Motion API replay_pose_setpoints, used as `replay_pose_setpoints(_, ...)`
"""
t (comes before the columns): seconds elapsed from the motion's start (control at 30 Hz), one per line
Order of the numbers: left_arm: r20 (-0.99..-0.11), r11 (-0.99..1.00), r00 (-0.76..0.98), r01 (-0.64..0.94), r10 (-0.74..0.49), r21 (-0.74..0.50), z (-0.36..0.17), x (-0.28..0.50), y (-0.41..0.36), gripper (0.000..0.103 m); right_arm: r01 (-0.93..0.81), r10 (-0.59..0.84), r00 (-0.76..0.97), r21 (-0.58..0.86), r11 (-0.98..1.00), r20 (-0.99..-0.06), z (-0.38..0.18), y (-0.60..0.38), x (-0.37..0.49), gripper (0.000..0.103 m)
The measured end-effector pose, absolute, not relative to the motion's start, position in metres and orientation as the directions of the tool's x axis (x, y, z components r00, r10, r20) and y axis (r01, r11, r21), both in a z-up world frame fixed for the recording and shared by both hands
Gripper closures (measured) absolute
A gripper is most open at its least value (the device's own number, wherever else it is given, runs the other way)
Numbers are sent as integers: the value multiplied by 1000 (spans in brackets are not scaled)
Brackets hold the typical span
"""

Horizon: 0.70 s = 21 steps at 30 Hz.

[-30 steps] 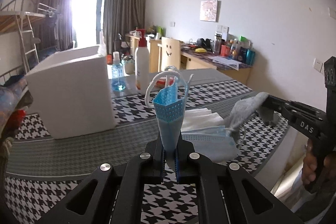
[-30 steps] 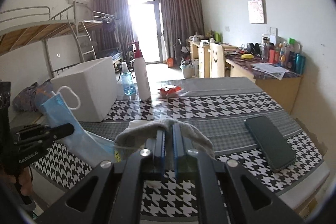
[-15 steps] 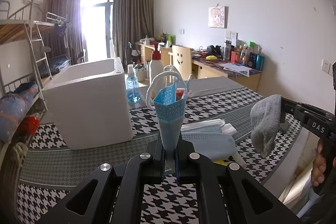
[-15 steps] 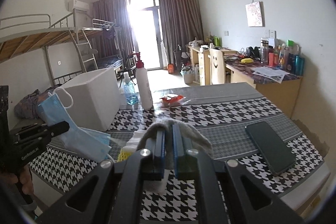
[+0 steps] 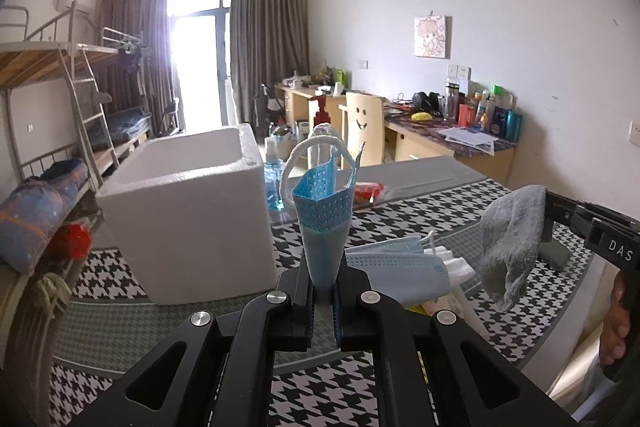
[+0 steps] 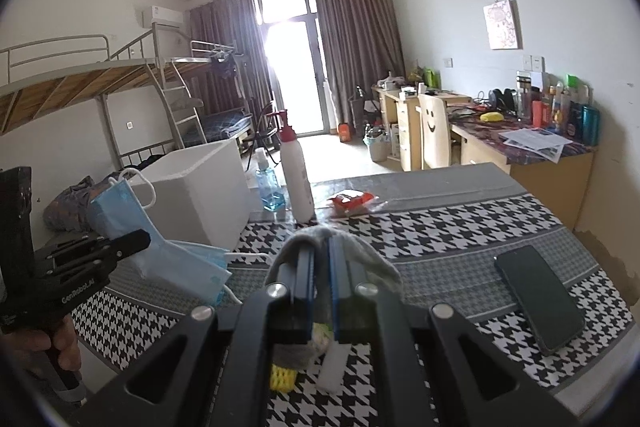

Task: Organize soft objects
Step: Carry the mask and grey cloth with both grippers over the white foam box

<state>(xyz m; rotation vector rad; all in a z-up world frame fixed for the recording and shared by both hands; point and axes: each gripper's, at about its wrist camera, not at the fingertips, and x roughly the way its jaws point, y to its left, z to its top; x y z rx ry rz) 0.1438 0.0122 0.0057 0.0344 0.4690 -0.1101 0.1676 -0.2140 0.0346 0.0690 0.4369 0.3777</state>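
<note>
Left wrist cam: rides behind left claw [image 5: 323, 291], looks along fingers, slightly down over counter [image 5: 420, 211] toward window. Right wrist cam: same, behind right claw [image 6: 320, 287]. Shared: counter, foam box [image 5: 192, 215], each other's claw.

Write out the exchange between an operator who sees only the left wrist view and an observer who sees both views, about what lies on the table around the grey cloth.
Operator: My left hand-held gripper grips a blue mask. Does anything lie on the table beyond the grey cloth?
Observer: Yes. A dark phone lies flat on it, to the right of the right hand-held gripper.
Operator: And underneath the cloth?
Observer: A yellow item and a white block lie on the table just below it.
</note>
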Motion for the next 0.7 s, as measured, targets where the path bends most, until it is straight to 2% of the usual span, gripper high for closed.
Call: replay_pose_setpoints(0.7, -434, 998, 900, 59, -47, 13, 30, 159, 16, 96, -413, 426, 817, 122, 903, -388, 54, -194, 184, 94)
